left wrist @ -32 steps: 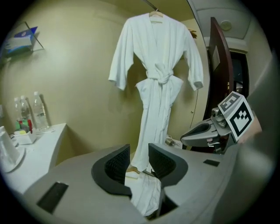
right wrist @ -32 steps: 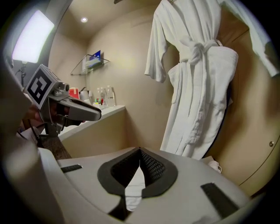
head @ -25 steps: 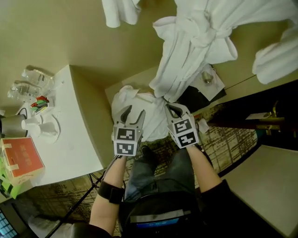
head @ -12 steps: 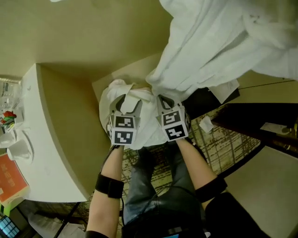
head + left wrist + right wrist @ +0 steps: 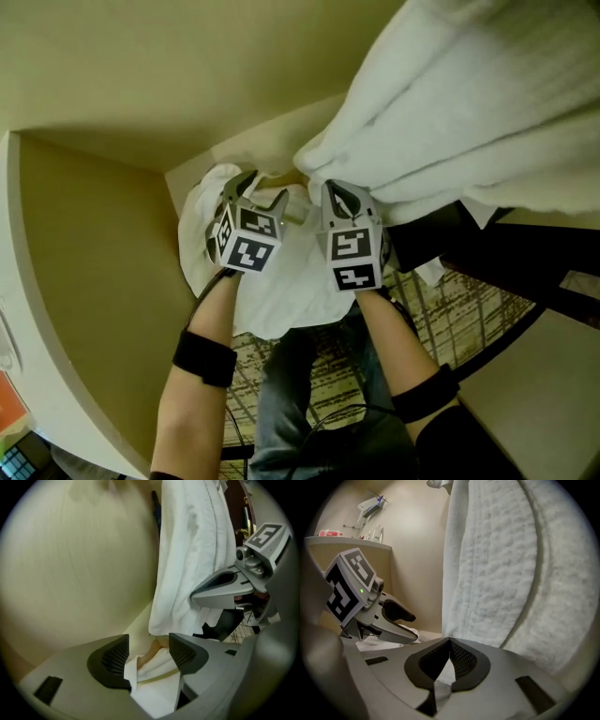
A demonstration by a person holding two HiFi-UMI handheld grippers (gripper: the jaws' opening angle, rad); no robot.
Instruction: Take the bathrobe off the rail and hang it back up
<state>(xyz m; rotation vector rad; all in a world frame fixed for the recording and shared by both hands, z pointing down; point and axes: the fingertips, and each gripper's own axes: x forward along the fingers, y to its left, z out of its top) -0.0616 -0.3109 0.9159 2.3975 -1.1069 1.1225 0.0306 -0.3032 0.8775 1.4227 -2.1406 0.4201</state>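
White towelling: the bathrobe [image 5: 469, 112] is seen filling the upper right of the head view, with its lower edge brought down to frame centre; the rail is not shown.
Long axis: it is run from the upper right corner down to the centre in the head view, and nearly top to bottom in both gripper views; the hem end is pointed at the grippers.
Right gripper [image 5: 339, 194]: its jaws are closed together on a thin fold of the bathrobe's lower edge.
Left gripper [image 5: 258, 187]: its jaws are set wide and have just been opening; white cloth is seen between them but is not pressed by the pads.
Cloth heap [image 5: 281, 281]: a white bundle is spread below both grippers at centre; whether it is part of the same bathrobe cannot be told.
Step in hand: a second hold on the cloth is judged to be sought.
Doing it well: the left jaws should be closed on a thick fold just beside the right pinch, so the weight is shared; the right pinch should be kept firm, since little cloth is held.
Surroundings: a beige wall [image 5: 141, 75] is seen at upper left, patterned carpet [image 5: 450, 319] at lower right.
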